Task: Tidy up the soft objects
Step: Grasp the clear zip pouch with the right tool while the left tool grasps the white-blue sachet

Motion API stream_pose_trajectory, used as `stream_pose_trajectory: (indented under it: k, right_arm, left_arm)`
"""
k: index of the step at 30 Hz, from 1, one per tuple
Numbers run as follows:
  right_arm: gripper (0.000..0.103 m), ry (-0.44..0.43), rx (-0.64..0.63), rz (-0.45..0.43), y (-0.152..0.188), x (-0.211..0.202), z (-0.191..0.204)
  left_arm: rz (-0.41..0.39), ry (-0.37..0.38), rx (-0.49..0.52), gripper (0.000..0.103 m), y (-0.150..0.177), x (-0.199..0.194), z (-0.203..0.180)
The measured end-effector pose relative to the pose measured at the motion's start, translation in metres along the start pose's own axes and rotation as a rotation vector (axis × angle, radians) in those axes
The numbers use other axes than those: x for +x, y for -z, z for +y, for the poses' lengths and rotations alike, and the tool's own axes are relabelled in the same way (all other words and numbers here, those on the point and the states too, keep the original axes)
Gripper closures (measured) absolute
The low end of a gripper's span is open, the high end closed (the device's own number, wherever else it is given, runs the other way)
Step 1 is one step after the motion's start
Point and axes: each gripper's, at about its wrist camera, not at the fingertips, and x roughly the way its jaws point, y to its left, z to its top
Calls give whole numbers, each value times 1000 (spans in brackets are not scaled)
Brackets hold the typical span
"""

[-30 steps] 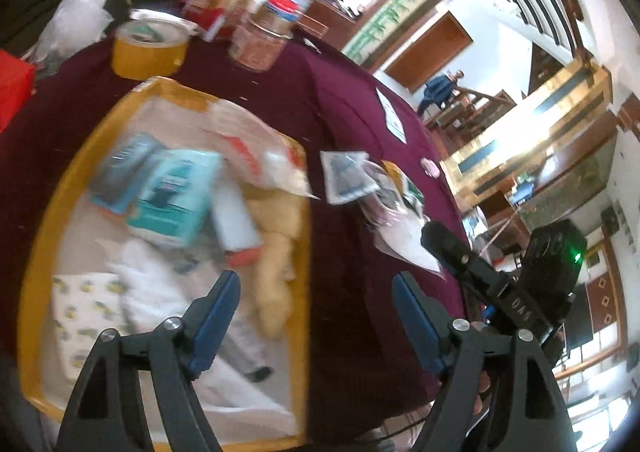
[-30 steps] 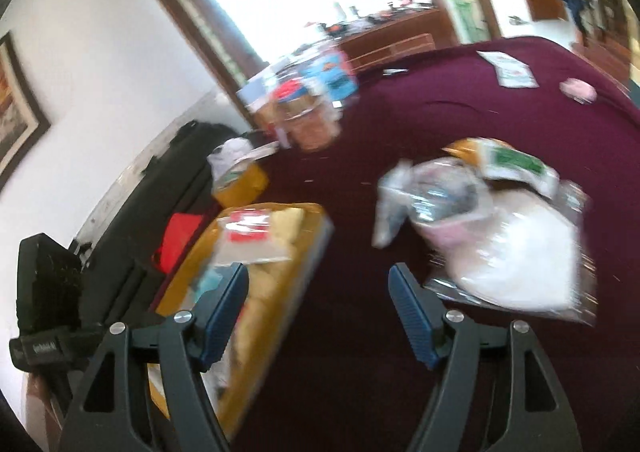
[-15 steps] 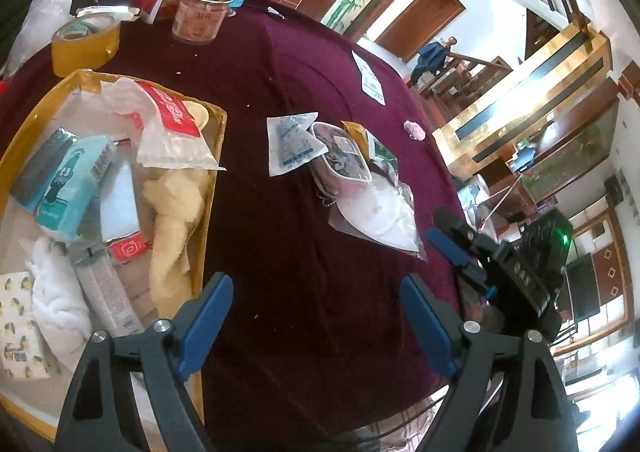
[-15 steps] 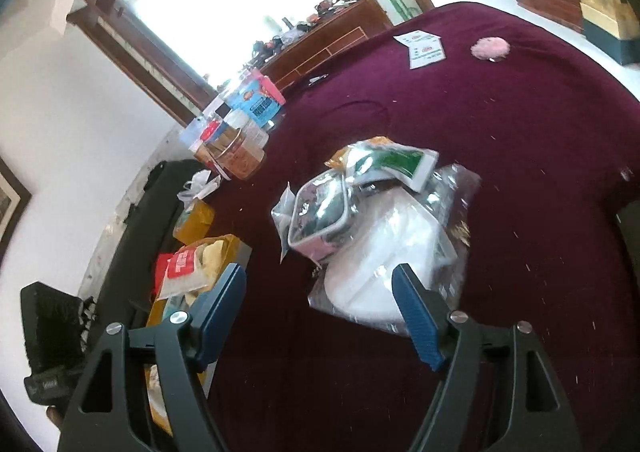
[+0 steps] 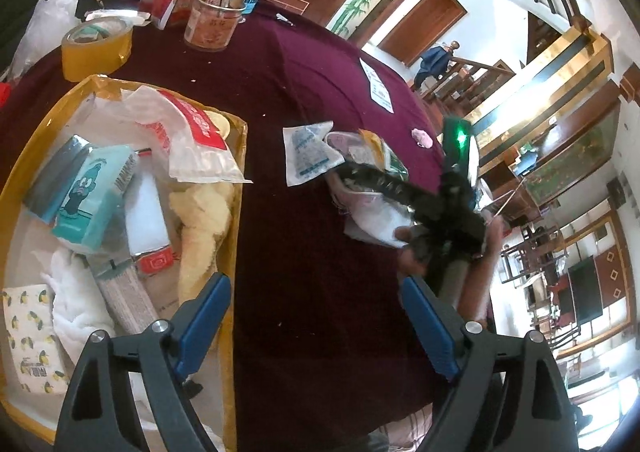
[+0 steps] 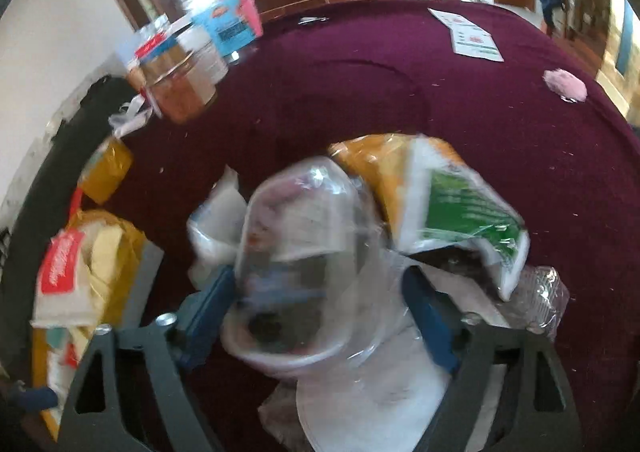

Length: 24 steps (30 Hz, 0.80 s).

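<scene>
A yellow tray [image 5: 236, 187] at the left holds several soft items: tissue packs, a yellow cloth [image 5: 204, 219], a white towel and a red-and-white bag. My left gripper [image 5: 316, 316] is open and empty above the maroon tablecloth beside the tray. A pile of plastic-wrapped soft packets [image 5: 320, 159] lies mid-table. My right gripper [image 6: 316, 312] is open, its jaws on either side of a clear-wrapped pouch [image 6: 304, 252] on the pile, over a white packet [image 6: 360, 392]. A green-and-orange packet [image 6: 460, 211] lies beside it. The right gripper shows blurred in the left wrist view [image 5: 400, 191].
A tape roll [image 5: 96, 47], a snack jar [image 5: 216, 19] and boxes stand at the table's far side. A paper slip [image 6: 472, 35] and a small pink puff [image 6: 564, 85] lie on the cloth to the right. The table edge drops off at the right.
My right gripper has moved forward and down onto the packet pile, jaws now straddling the clear pouch. My left gripper shifted slightly back toward the tray.
</scene>
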Motion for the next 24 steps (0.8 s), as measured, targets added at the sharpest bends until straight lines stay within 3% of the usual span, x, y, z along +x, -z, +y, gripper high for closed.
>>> stream_pose_trajectory:
  k: [2,4,6,7,9,10,11,13,21,24]
  right_arm:
    - [18,36,-29,-24,5,-1,6]
    - [18,14,-41,-25,9,-1,8]
    - [27,29,-28,-40,10,-2,6]
    - [36,-4,-11,-46,10,-6,3]
    - [42,-53,25,-52,9,-13,-2]
    - [57,-68,47,-70,10,-18,-6]
    - [65,-82,65,-72,10,-21,-9]
    - [73,-135,117,-84,9,-31,-18]
    - [72,-235,186,-307,38,-89,-49]
    - [73,-276,231,-309,37,-88,-59]
  left_arm:
    - [4,0,-6,13,-1,1,2]
    - [8,-4,-14,13,-3,1,4]
    - [7,-3,-5,13,-4,2,3]
    - [5,-6,-4,13,-5,2,2]
    - [4,-7,-6,13,-7,3,0]
    - [8,-7,-11,13,-7,4,-1]
    - [10,-4,-9,13,-9,5,-2]
    - [11,-7,4,13,-10,6,-6]
    - [39,-45,60,13,-32,27,-34]
    - [65,-77,62,13,-49,49,-45]
